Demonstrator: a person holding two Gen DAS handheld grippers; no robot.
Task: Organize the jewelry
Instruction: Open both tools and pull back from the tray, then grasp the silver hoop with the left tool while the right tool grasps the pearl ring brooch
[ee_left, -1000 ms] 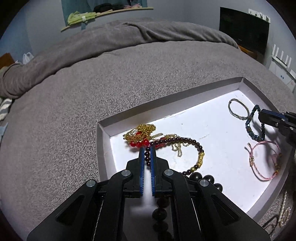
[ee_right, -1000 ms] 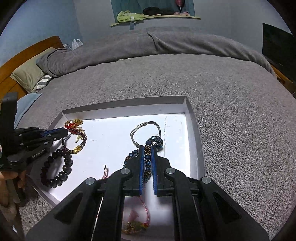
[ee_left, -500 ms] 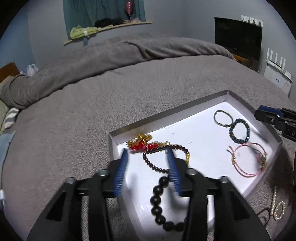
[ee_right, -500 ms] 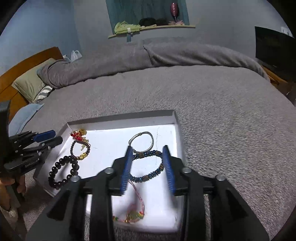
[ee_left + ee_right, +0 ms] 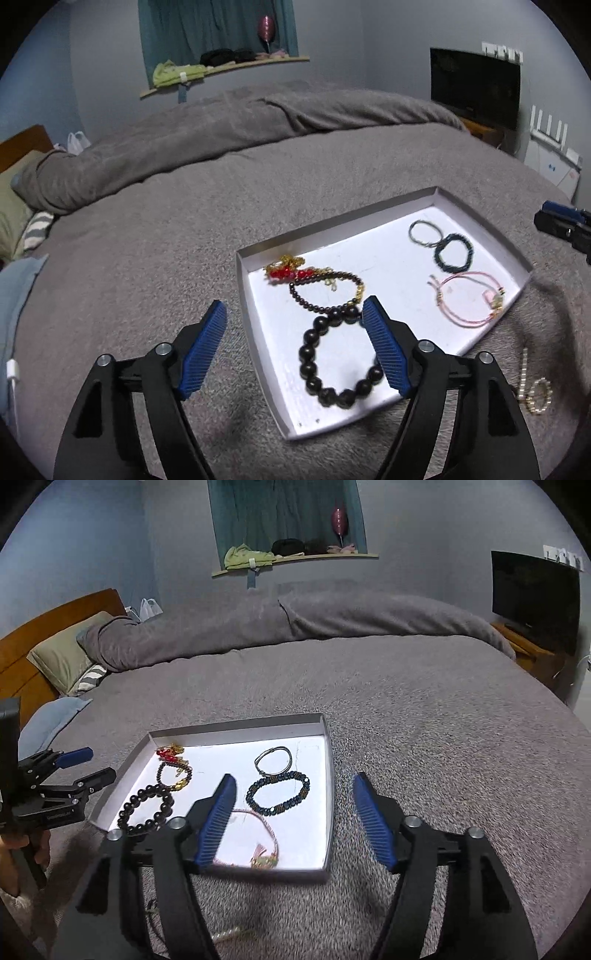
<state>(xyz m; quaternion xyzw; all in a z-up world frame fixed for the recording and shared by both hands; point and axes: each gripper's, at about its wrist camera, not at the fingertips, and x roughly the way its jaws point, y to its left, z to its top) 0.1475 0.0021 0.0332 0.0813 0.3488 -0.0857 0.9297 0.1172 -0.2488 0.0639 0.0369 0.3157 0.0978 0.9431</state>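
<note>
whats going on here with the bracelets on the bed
A person is sorting jewelry into a white tray on a grey bed with two handheld grippers. Both the left gripper and right gripper are opening, above the tray, with nothing between their jaws. Six bracelets lie in the tray, among them a black bead bracelet and a blue one. Some gold pieces lie on the blanket.

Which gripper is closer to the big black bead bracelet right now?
Left. The left gripper hangs right above the black bead bracelet, jaws opening, empty. The right gripper sits across the tray.
</note>
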